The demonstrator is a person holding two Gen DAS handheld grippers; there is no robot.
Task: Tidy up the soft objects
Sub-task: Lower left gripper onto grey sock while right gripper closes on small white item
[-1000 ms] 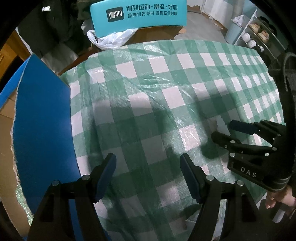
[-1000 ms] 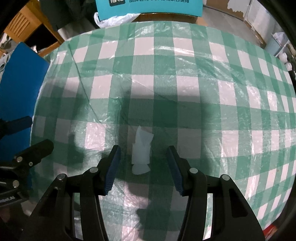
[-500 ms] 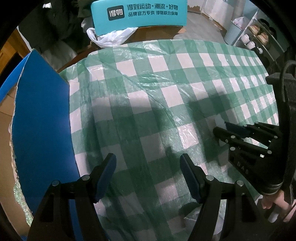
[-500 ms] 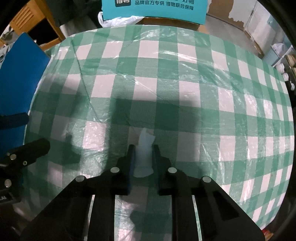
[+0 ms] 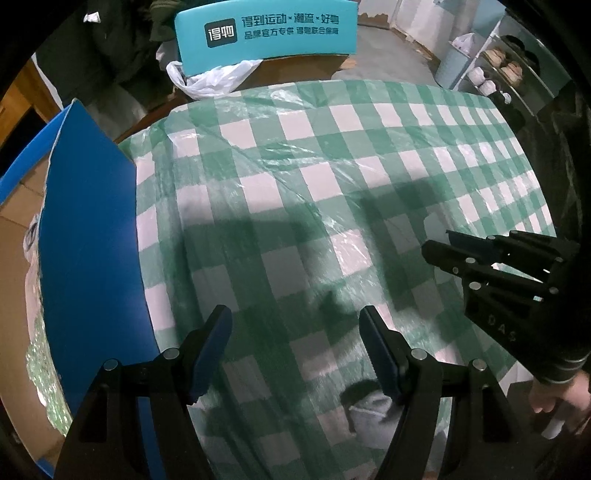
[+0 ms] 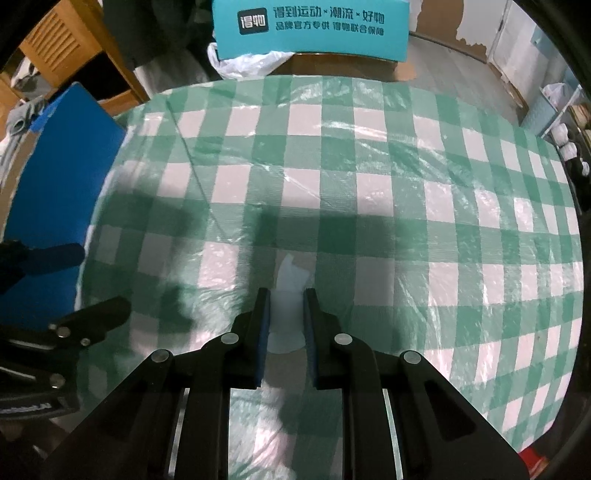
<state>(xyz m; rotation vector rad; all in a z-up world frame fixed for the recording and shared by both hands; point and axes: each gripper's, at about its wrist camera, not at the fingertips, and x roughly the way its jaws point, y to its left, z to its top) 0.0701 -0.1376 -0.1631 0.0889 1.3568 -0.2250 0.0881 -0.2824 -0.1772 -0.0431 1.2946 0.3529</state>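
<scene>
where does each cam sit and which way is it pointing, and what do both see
Left wrist: sits on the left gripper, facing steeply down at the checked tablecloth and blue board; shows its own open fingers, the right gripper and a hand.
Right wrist: sits on the right gripper, facing steeply down at the same tablecloth; shows its fingers shut on a soft white object, the left gripper at left.
Shared: tablecloth, blue board, teal box, white plastic bag.
</scene>
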